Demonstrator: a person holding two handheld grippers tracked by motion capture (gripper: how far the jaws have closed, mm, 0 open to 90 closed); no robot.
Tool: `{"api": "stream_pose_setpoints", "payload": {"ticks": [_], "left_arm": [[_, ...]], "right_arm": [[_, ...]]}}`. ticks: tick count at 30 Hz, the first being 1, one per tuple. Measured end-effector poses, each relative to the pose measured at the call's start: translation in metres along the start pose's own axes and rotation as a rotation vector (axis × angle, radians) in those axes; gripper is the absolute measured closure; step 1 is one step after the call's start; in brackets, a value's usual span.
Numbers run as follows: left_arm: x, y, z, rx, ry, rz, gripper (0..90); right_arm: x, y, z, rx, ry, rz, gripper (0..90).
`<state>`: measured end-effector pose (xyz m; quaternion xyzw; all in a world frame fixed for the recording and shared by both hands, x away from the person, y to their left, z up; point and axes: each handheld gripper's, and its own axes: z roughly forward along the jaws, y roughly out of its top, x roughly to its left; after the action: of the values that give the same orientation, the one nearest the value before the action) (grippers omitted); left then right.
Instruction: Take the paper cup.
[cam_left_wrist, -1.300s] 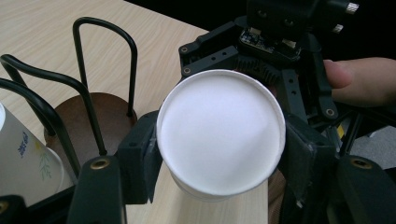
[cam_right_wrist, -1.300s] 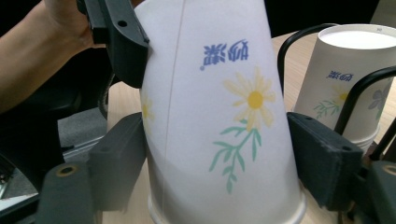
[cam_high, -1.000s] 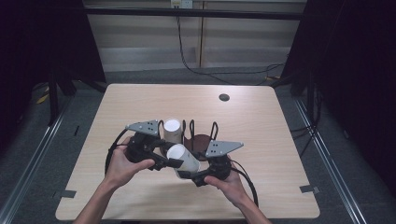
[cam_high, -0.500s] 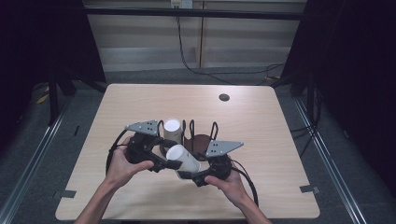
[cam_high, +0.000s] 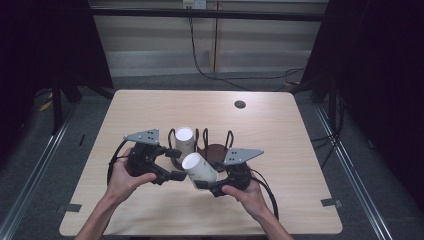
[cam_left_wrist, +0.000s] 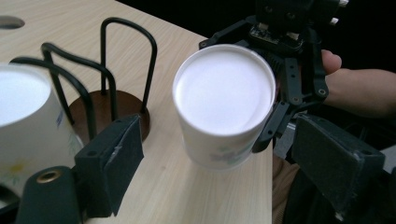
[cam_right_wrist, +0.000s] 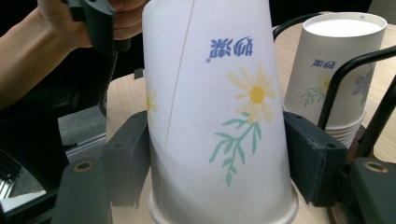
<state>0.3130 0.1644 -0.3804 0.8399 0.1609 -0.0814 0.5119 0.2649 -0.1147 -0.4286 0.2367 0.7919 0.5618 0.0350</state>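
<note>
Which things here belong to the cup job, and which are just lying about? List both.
In the job:
- paper cup, clamped upside down in the right gripper
- left gripper, jaws just opened
- stacked cups
- wire rack

Lying about:
- round hole in the table

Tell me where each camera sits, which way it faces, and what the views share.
High view: above the table, facing forward and down; both forearms and tools.
Left gripper view: on the left tool, facing the held cup's base; its open jaws, the other hand beyond.
Right gripper view: on the right tool, facing the cup's side; its jaws press it.
Shared: held cup, cup stack, wire rack.
</note>
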Motion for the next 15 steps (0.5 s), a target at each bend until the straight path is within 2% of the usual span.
{"api": "stream_pose_setpoints", "payload": {"ticks": [2, 8, 15], "left_arm": [[0.001, -0.003, -0.003, 0.016, 0.031, 0.002, 16.2], [0.0, -0.011, -0.01, 0.027, 0.068, 0.018, 16.4], [-0.001, -0.015, -0.01, 0.039, 0.078, 0.024, 16.2]], "right_arm": [[0.0, 0.0, -0.001, 0.004, -0.001, -0.003, 29.9], [0.0, 0.001, -0.004, 0.036, -0.003, -0.005, 30.4], [-0.002, 0.002, -0.004, 0.087, 0.001, -0.007, 31.0]]}}
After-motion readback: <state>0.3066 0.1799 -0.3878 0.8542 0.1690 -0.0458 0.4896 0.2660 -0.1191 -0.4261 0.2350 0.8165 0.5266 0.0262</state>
